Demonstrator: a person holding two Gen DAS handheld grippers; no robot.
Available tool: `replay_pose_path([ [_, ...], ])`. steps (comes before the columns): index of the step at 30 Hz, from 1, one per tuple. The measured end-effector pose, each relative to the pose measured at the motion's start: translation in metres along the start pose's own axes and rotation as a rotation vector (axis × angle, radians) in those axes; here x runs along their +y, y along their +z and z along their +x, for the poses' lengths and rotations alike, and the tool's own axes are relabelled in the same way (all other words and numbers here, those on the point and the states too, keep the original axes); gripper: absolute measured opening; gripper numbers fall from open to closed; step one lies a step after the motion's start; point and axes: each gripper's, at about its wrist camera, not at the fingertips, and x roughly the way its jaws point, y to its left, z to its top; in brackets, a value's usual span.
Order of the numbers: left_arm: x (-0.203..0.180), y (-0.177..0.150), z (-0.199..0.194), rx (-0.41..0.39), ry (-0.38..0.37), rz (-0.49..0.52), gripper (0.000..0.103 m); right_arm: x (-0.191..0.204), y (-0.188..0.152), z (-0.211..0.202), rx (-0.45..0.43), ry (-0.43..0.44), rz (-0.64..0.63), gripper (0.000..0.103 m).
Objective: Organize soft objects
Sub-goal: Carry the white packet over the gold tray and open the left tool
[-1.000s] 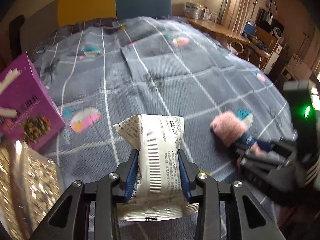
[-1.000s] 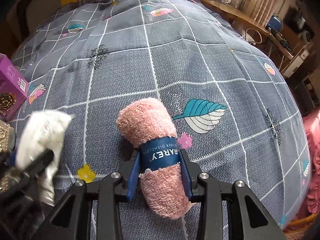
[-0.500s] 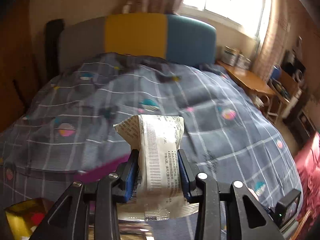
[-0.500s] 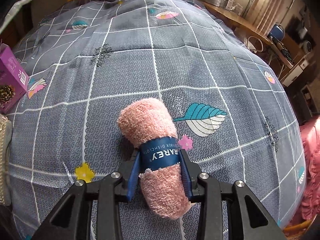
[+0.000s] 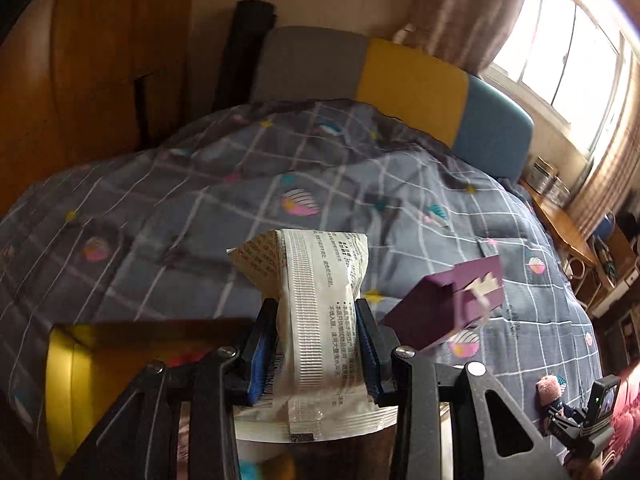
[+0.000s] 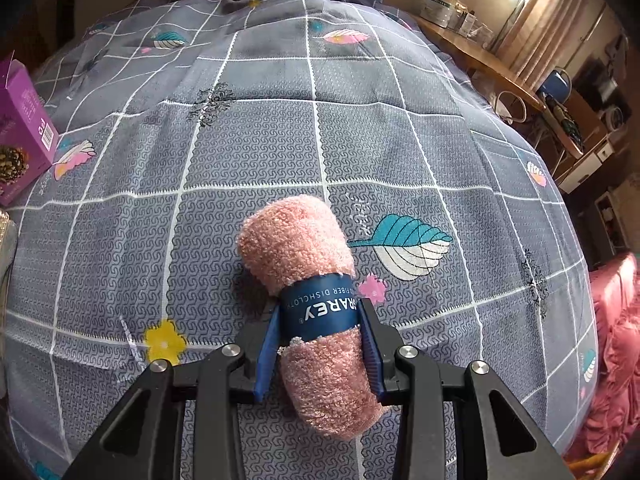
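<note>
The left tool (image 5: 318, 344) squeezes a white crinkly packet with printed writing (image 5: 316, 316) and holds it up above the grey checked bed cover (image 5: 180, 216). A purple cardboard box (image 5: 452, 308) sits on the bed cover just right of the packet. The right tool (image 6: 320, 344) grips a rolled pink fluffy towel with a blue paper band (image 6: 308, 276), which lies on the bed cover beside a teal leaf print (image 6: 404, 248).
</note>
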Motion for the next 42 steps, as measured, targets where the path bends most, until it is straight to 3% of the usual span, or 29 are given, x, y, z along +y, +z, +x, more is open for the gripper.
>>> replay_pose_path([
  [9,0.101,-0.057,-0.058,-0.035,0.053,-0.15,0.037,0.012,-0.004,-0.006,-0.016,-0.037,-0.053,0.038],
  [15,0.136,-0.109,-0.082,-0.025,0.108,-0.217,0.037,0.015,-0.006,-0.007,-0.021,-0.053,-0.074,0.038],
  [24,0.125,-0.169,-0.083,0.015,0.19,-0.165,0.037,0.022,-0.009,-0.006,-0.022,-0.094,-0.122,0.038],
  [31,0.106,-0.175,-0.085,-0.024,0.25,-0.059,0.037,0.021,-0.009,-0.006,-0.026,-0.101,-0.128,0.038],
  [42,0.105,-0.171,-0.084,-0.019,0.244,-0.039,0.037,0.023,-0.01,-0.005,-0.031,-0.112,-0.133,0.038],
])
